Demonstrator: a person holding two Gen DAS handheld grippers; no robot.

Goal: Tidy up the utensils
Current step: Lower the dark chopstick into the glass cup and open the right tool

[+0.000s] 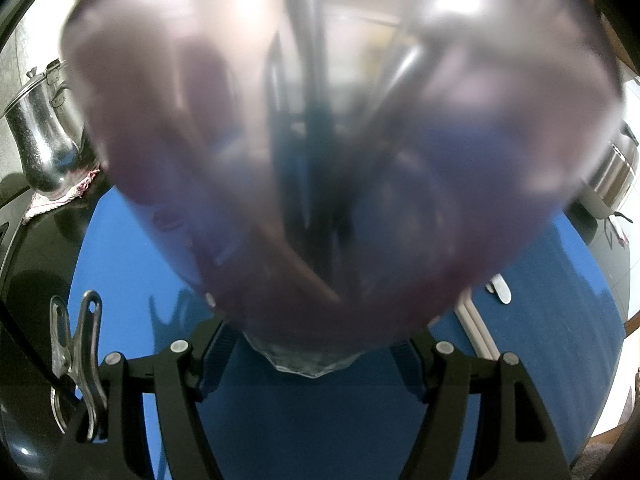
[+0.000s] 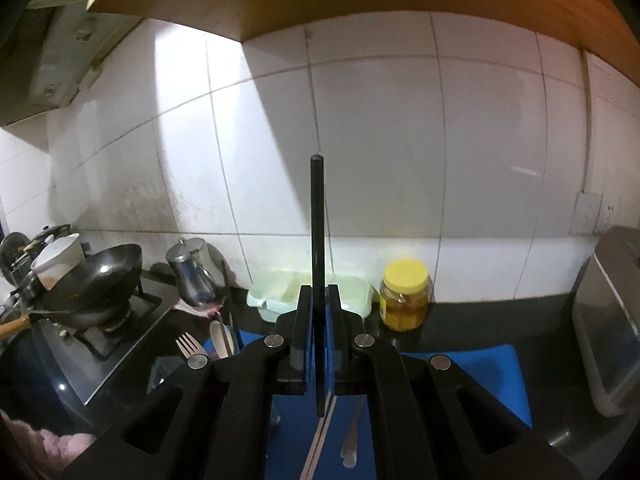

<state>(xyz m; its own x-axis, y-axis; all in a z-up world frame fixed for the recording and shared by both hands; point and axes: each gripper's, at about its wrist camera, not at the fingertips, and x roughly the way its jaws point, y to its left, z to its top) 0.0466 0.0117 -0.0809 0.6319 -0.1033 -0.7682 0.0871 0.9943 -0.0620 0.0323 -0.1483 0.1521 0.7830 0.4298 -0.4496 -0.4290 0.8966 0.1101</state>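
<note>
- Left wrist view: left gripper point(image 1: 308, 354) is clamped round the base of a translucent purple-tinted tumbler point(image 1: 332, 152), which fills most of the frame & is blurred. Dark & metal handles point(image 1: 310, 92) already stand inside it, so some utensils look sorted; can't count them.
- Same view: a metal handle end point(image 1: 502, 290) lies on the blue mat point(image 1: 120, 240) toward its right edge, next to a pale stick — prob. still to collect.
- Room: a metal clip point(image 1: 78, 360) sits at the mat's left edge just beside the left finger; steel jug point(image 1: 38, 144) off the mat at far left; steel pot point(image 1: 614, 176) at far right.
- Right wrist view: right gripper point(image 2: 319, 308) is shut tight on a thin black flat utensil point(image 2: 318, 232), held upright, well above the bench.
- Same view: a metal spoon handle point(image 2: 352, 436) & wood-coloured chopsticks point(image 2: 316, 452) lie on the mat below the jaws — left to do. Fork tines point(image 2: 189, 345) & a spoon point(image 2: 219, 336) poke up at left, apparently in the tumbler.
- Room: open air ahead to the tiled wall; yellow-lidded jar point(image 2: 405, 296) & pale green tray point(image 2: 360, 292) stand back by the wall, wok point(image 2: 94, 280) on the stove at left, grey appliance point(image 2: 608, 320) at the bench's right end.
</note>
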